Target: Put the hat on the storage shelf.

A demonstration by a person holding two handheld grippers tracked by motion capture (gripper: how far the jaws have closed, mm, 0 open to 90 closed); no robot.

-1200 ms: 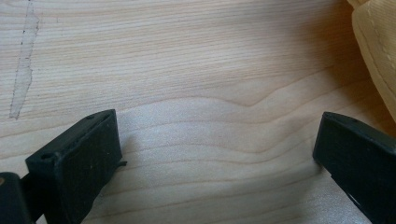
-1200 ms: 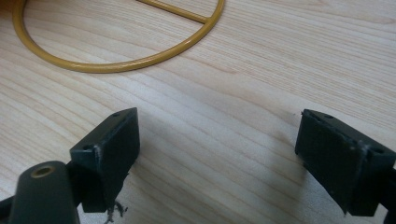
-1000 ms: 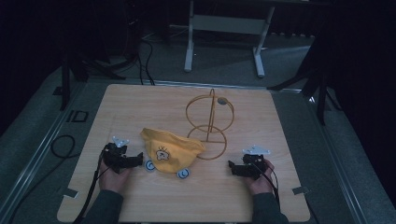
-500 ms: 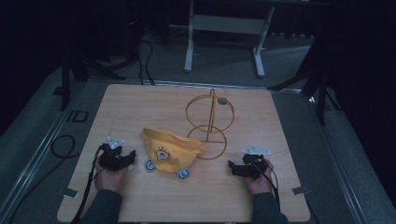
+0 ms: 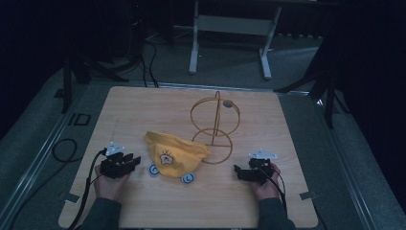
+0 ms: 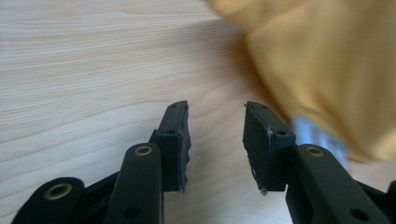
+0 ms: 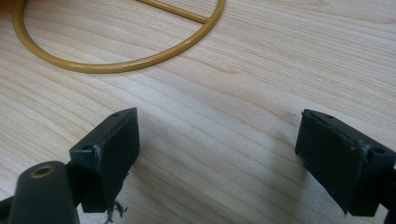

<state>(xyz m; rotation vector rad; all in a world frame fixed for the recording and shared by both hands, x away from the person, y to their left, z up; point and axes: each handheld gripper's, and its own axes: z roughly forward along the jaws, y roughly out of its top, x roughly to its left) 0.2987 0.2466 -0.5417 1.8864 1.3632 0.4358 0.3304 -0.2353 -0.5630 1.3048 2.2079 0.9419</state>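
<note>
Lying flat on the tabletop (image 5: 143, 110), yellow cloth hat (image 5: 176, 154), touching the gold wire stand (image 5: 214, 125). Left gripper (image 5: 135, 160) just beside it, jaws parted, empty. Right gripper (image 5: 237, 170) near the stand's base ring, jaws wide, empty.

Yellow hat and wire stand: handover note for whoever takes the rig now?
Left claw: open, empty, low over the table, just left of the yellow hat.
Right claw: open wide, empty, right of the wire stand.
The hat lies flat on the table against the stand's base ring.
Done: nothing gripped.
Left: probably grasp the hat and set it on the stand.
</note>
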